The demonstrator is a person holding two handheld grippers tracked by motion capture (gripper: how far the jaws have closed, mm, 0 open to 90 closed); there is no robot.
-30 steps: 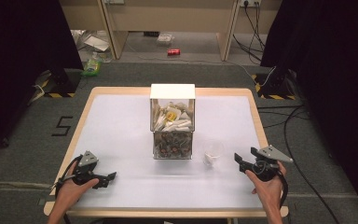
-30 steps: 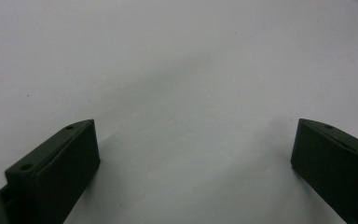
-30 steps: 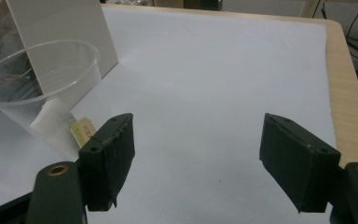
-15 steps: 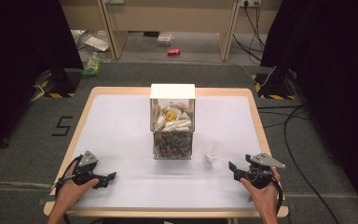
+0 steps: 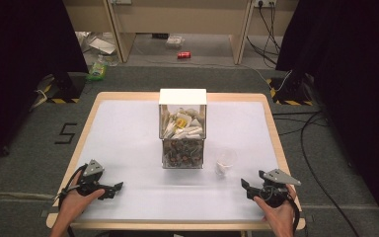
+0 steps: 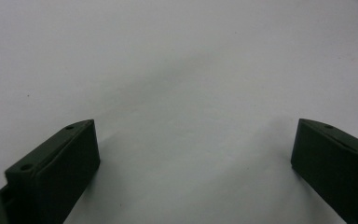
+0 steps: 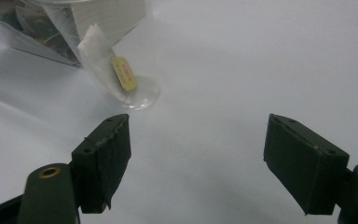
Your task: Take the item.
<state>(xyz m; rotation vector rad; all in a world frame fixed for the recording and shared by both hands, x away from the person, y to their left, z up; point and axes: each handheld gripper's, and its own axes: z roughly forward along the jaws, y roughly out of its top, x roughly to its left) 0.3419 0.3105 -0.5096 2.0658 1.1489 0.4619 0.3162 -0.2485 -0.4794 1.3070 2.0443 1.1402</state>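
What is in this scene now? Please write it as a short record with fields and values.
table: white top, wooden edge
box: clear box at table centre, full of packets
cup: clear plastic cup right of the box, apart from it, tea bag inside
left gripper: open, holds nothing, near front left corner
right gripper: open, holds nothing, near the cup, not touching it

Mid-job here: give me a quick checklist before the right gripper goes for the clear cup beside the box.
1. Right gripper open: ok, jaws wide apart in its own view.
2. Nothing held in it: ok.
3. Clear cup upright: ok, base flat on the table.
4. Cup contents: a tea bag with a yellow tag inside; seated securely, cannot tell.
5. Path to the cup: ok, bare table between.
6. Clear box close beside the cup: not ok for a wide approach.
7. Left gripper out of the way: ok, open at the near left edge.
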